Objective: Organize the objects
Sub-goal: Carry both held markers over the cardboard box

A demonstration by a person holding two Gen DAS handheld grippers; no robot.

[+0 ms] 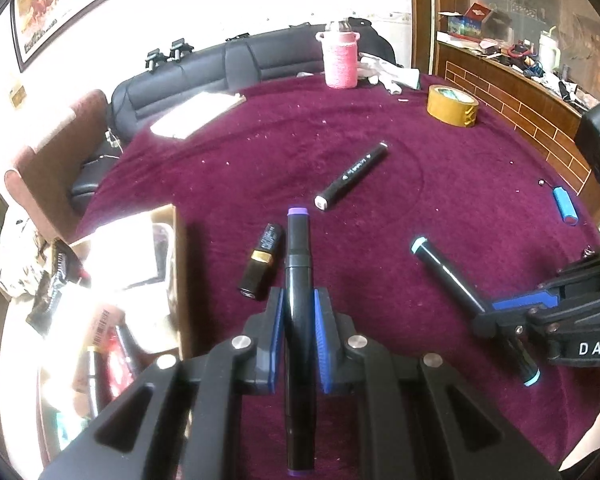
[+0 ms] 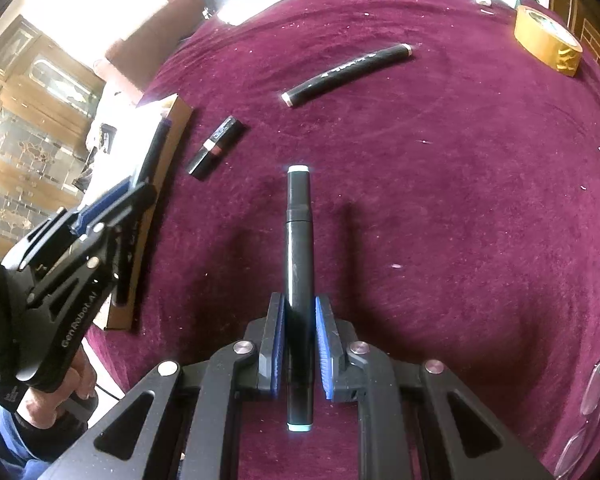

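My left gripper (image 1: pixel 298 304) is shut on a black marker with purple end caps (image 1: pixel 298 264), held above the maroon tablecloth (image 1: pixel 440 184). My right gripper (image 2: pixel 299 308) is shut on a black marker with light blue end caps (image 2: pixel 299 240); it also shows in the left wrist view (image 1: pixel 452 276). A third black marker with white ends (image 1: pixel 352 176) lies loose on the cloth, also in the right wrist view (image 2: pixel 348 74). A black and gold lipstick tube (image 1: pixel 260 260) lies beside the cardboard box (image 1: pixel 172 280). The left gripper shows in the right wrist view (image 2: pixel 112 208) over the box (image 2: pixel 172 128).
A roll of yellow tape (image 1: pixel 454 106) and a pink knitted bottle (image 1: pixel 340 60) stand at the far side. A blue cylinder (image 1: pixel 565 205) lies at the right edge. Papers (image 1: pixel 196 114) lie far left. Eyeglasses (image 2: pixel 596 396) lie near right.
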